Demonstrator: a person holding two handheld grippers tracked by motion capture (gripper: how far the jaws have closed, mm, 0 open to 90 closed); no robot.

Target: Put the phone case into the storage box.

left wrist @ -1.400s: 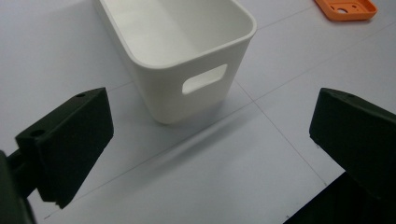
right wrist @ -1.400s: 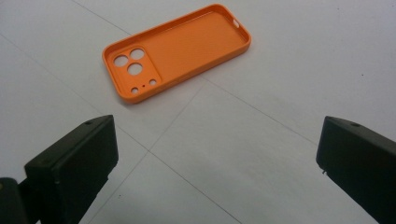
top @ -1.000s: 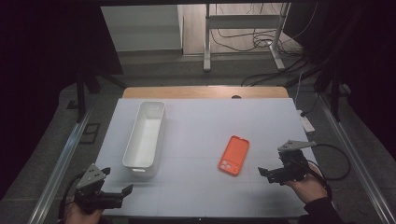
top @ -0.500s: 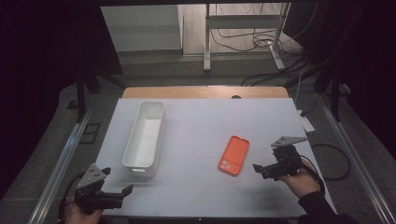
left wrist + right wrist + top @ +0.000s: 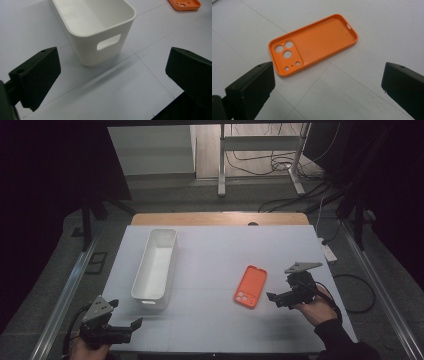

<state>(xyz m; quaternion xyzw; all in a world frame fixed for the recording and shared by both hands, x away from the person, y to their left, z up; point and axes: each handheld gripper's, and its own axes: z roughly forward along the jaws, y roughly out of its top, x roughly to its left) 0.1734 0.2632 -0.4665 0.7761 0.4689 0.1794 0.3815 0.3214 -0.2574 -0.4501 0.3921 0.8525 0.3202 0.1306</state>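
Note:
An orange phone case (image 5: 250,286) lies inside-up on the white table (image 5: 215,255), right of centre. My right gripper (image 5: 279,288) hovers just right of it, open and holding nothing. In the right gripper view the phone case (image 5: 312,45) lies just ahead of the right gripper (image 5: 328,87), camera holes nearest the jaws. A long white bin (image 5: 156,262) stands left of centre, empty. My left gripper (image 5: 127,312) is open near the front left corner. In the left gripper view the bin (image 5: 95,25), handle slot facing me, sits beyond the left gripper (image 5: 113,75).
A bare wooden strip (image 5: 220,218) runs along the table's far edge. Metal rails (image 5: 372,270) flank the table. Beyond it are cables (image 5: 280,165) on the floor and a metal stand (image 5: 260,150). The phone case (image 5: 185,4) shows at the top right of the left gripper view.
My right gripper has moved left, closer to the orange phone case. The left gripper, the bin and the case have stayed where they were.

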